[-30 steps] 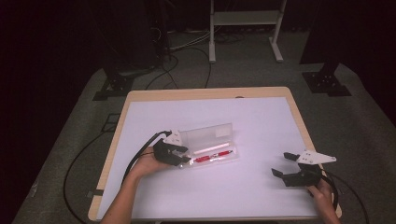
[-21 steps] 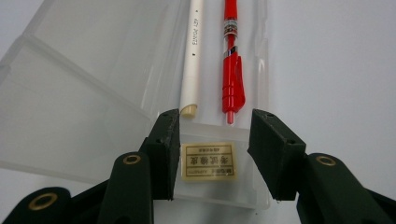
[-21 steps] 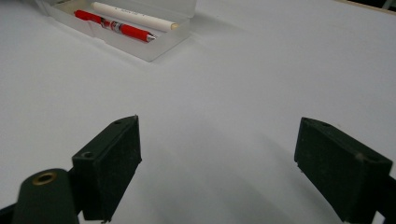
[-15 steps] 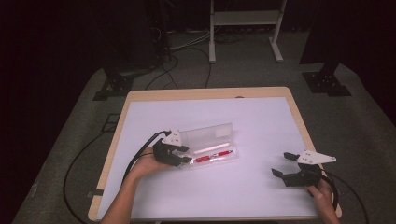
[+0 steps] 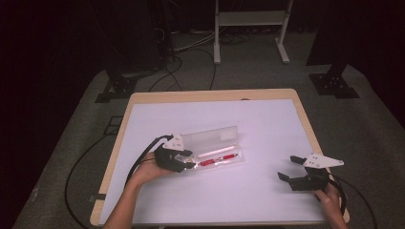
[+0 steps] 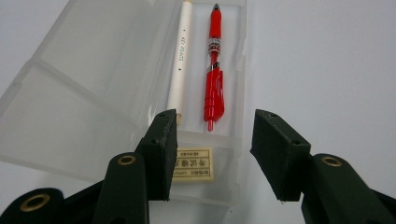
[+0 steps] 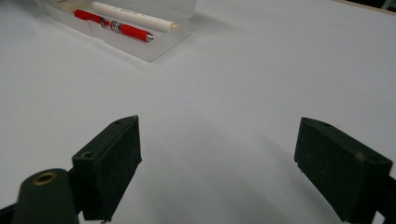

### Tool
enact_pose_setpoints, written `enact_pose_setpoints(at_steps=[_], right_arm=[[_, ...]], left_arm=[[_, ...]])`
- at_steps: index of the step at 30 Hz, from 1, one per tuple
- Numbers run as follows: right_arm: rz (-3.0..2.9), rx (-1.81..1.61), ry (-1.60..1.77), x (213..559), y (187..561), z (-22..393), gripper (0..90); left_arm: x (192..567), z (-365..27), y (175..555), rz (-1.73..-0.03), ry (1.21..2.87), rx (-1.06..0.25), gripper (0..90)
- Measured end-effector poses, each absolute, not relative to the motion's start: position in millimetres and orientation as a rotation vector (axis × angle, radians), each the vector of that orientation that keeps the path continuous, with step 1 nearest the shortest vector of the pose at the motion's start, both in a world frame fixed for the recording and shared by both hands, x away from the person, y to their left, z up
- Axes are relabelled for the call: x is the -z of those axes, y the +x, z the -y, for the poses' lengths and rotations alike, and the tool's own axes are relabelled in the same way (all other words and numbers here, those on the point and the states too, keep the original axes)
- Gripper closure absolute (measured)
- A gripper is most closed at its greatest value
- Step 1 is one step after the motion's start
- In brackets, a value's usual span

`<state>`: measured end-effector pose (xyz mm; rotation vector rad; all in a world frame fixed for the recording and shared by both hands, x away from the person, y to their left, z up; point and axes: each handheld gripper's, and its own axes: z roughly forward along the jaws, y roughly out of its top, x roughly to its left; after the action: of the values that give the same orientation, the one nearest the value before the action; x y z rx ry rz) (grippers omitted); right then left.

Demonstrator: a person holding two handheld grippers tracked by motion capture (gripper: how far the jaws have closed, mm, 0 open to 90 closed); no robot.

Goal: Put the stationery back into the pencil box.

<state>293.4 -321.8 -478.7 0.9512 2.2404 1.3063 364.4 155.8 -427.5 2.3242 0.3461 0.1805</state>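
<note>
1. Lying open on the white table (image 5: 267, 129), the clear pencil case (image 6: 84, 93) sits left of centre with its lid folded flat beside the tray; you see it again at the top left of the right gripper view

2. Inside the tray you have a red pen (image 6: 214, 70) and a white pen (image 6: 180, 56) side by side, roughly parallel, plus a small labelled eraser (image 6: 194, 164) at the near end of the tray

3. Your left gripper (image 6: 212, 154) hangs over the near end of the case, its jaws spread about halfway and just now opening a little wider; nothing is pinched between them, and the clip end of the red pen lies just beyond the gap

4. Your right gripper (image 5: 292, 168) rests well apart near the right edge of the table, jaws spread wide with bare tabletop between them

5. By the look of it, you are at the release after setting something into the case, or lining up on the red pen; which of the two cannot be told

6. If filling is done, your next move is to back the left gripper off and swing the lid over; catch its free edge cleanly, and steady the light tray with the right gripper so it does not skid
</note>
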Motion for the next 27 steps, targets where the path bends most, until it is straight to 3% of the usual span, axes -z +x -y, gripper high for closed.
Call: enact_pose_setpoints(at_steps=[27], right_arm=[[-2.243, -1.300, 0.958, 478.8, 293.9, 321.5, 13.8]], left_arm=[[427.9, -170.5, 350.3, -0.380, 2.275, -0.174, 42.9]])
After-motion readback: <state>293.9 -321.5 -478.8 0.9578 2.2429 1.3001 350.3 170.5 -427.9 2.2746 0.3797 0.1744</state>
